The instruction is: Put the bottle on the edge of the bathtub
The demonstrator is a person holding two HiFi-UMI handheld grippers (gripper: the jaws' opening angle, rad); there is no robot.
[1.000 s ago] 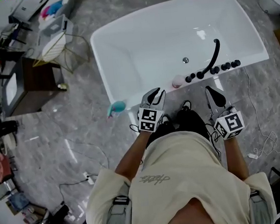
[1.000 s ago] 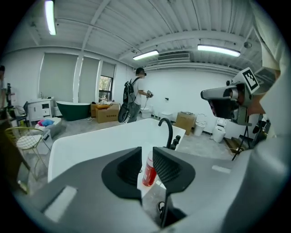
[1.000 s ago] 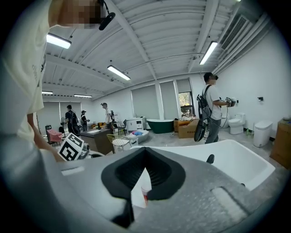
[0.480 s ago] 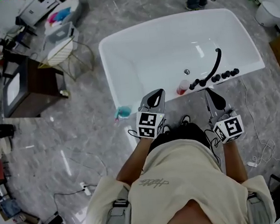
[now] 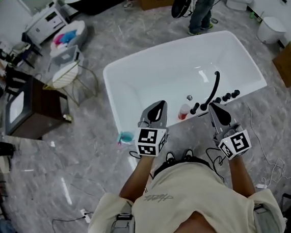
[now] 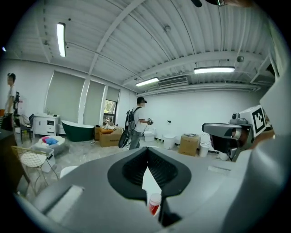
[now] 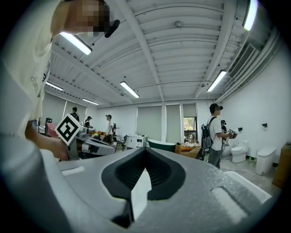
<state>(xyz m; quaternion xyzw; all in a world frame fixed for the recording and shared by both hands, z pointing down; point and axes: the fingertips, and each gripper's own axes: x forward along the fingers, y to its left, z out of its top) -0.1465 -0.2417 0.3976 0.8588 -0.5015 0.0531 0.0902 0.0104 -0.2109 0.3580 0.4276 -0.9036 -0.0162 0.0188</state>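
A small red bottle (image 5: 184, 112) with a pale cap stands upright on the near rim of the white bathtub (image 5: 113, 91), just left of the black tap knobs. My left gripper (image 5: 156, 107) hangs just left of it, apart from it, jaws shut and empty. In the left gripper view the bottle (image 6: 154, 203) shows through the slit below the closed tips of that gripper (image 6: 147, 149). My right gripper (image 5: 212, 107) is held to the right, over the knobs, also shut and empty. In its own view, the right gripper (image 7: 145, 149) points out into the room.
A black faucet with hose (image 5: 213, 89) and a row of knobs (image 5: 226, 96) sit on the tub's near rim. A teal object (image 5: 125, 137) lies on the floor by the tub's corner. A dark cabinet (image 5: 29, 106) stands left, a person (image 5: 201, 0) beyond the tub, a cardboard box (image 5: 290, 63) right.
The left jaws have closed with nothing between them. Both grippers sit a little further from the tub. The bottle stays on the rim while the head view has risen and pulled back.
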